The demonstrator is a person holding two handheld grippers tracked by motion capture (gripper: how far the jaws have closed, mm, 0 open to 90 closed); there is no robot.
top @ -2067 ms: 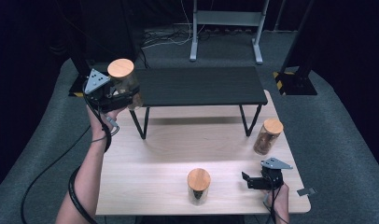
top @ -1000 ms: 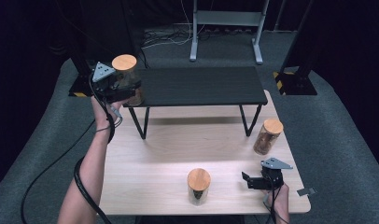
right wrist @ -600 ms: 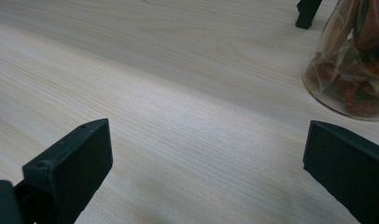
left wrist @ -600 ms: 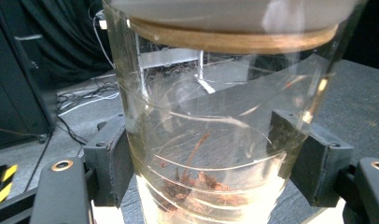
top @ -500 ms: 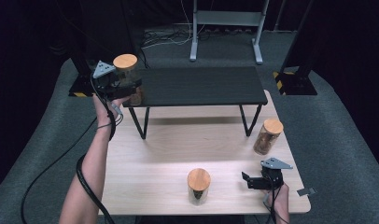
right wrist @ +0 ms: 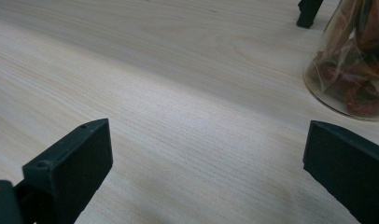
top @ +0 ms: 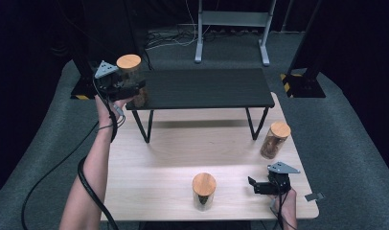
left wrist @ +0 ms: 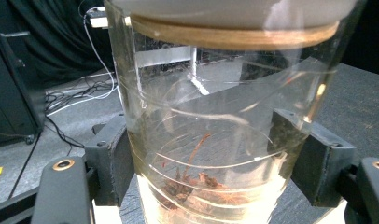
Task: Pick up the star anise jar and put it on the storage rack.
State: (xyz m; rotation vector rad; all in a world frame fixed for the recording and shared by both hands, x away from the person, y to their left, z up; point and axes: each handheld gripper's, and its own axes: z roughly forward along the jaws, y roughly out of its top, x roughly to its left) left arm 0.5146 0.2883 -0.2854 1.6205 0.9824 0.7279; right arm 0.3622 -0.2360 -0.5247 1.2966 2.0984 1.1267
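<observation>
Jar [top: 131, 76] with a wooden lid sits pinched in our left gripper [top: 117, 86], at the black shelf's [top: 207, 87] left edge. Our right gripper [top: 265, 186] rests spread on the table [top: 159, 163].

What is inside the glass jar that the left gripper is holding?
The jar holds a small heap of reddish-brown dried pieces at its bottom; above them it looks empty. The left gripper covers parts of its sides.

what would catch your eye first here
The left gripper holds a glass jar with a wooden lid at the left end of the black shelf. Two more lidded jars stand on the wooden table, where the right gripper rests open.
</observation>
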